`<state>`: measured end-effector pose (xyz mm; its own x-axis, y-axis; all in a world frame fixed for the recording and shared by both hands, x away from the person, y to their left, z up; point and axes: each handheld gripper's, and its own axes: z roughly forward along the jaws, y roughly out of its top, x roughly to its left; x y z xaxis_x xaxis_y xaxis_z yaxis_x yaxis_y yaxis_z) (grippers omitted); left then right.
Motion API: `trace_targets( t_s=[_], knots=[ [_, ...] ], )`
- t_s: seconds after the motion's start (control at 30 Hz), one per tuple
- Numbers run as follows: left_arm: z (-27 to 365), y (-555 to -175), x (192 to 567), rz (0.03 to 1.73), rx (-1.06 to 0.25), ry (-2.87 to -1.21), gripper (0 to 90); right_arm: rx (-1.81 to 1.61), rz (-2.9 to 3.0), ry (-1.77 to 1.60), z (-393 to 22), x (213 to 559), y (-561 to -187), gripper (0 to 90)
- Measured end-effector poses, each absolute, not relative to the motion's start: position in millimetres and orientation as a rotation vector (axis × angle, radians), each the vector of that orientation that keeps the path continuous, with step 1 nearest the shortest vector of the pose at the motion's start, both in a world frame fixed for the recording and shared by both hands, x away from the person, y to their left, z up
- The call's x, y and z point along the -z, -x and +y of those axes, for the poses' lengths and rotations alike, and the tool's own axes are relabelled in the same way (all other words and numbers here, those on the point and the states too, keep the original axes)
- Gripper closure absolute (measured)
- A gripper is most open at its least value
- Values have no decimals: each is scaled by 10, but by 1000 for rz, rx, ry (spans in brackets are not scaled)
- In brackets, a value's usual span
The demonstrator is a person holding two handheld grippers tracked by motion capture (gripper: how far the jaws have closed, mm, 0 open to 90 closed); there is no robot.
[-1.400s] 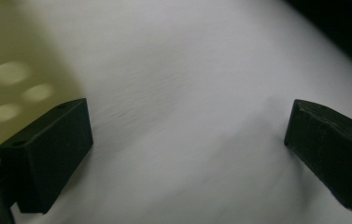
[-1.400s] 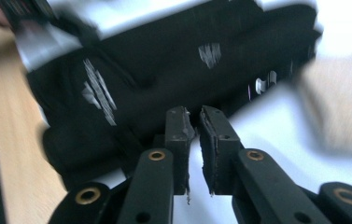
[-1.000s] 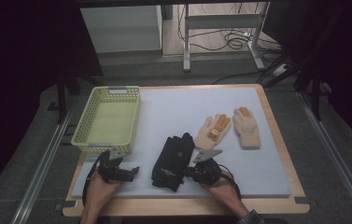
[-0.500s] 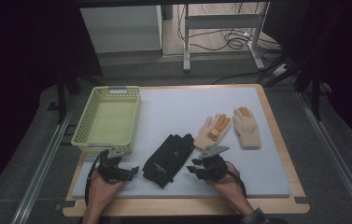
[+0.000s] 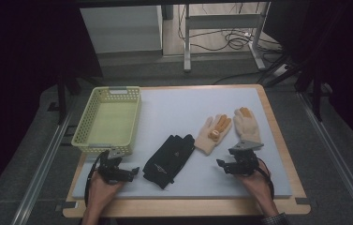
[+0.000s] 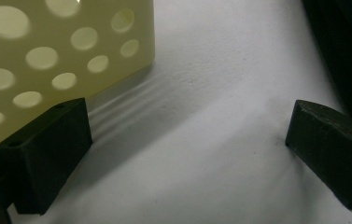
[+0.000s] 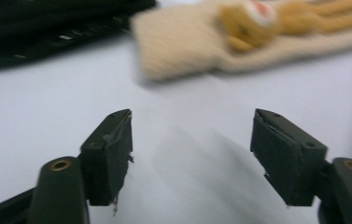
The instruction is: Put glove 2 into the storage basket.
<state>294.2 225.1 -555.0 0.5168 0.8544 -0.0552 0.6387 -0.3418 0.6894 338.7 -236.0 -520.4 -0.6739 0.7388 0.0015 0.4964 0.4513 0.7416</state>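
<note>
The black gloves (image 5: 169,159) lie stacked as a pair on the desk's white mat (image 5: 183,112), toward the near edge and a little left of the middle, cuffs near the person and fingers pointing away toward the far right. They lie free between the two grippers. The right gripper (image 5: 221,164) is off to their right, well apart from them, low over the mat near the near edge with its tips turned leftward toward the gloves. Its jaws have just been opening and now stand wide, with only bare mat in the gap; in the right gripper view the black gloves (image 7: 47,28) sit farther off at the upper left.

The left gripper (image 5: 134,172) sits just beside the gloves' cuff end, on their left, close to the near left corner of the mat. Its jaws are spread wide too, with nothing clamped; in the left gripper view, the dark edge of the gloves (image 6: 346,51) sits just beyond the right-hand jaw.

Right of the black pair, a cream glove (image 5: 214,133) with an orange figure on its back lies flat, its cuff nearest the right gripper, and a second cream glove (image 5: 246,124) lies just beside it toward the right edge. A yellow perforated basket (image 5: 83,136) stands at the left edge of the desk, its near corner just beside the left gripper.
</note>
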Motion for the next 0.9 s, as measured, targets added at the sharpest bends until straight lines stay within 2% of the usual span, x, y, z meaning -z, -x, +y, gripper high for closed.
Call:
trace_targets(
  t_s=[0.23, 0.43, 0.7, 0.9],
  knots=[
    [2255, -2933, 5546, 1211, -421, -2090, 16, -994, 2342, -1085, -2582, 5303, -3416, 217],
    [2225, -2912, 5504, 1230, -410, -2097, 29, -982, 2343, -1080, -2575, 5311, -3412, 200],
    [2084, -2828, 5183, 1138, -354, -2094, 25, -985, 2342, -1081, -2577, 5314, -3411, 200],
    [1800, -2879, 4866, 1078, -312, -2113, 5, -985, 2341, -1081, -2578, 5315, -3410, 200]
  ],
)
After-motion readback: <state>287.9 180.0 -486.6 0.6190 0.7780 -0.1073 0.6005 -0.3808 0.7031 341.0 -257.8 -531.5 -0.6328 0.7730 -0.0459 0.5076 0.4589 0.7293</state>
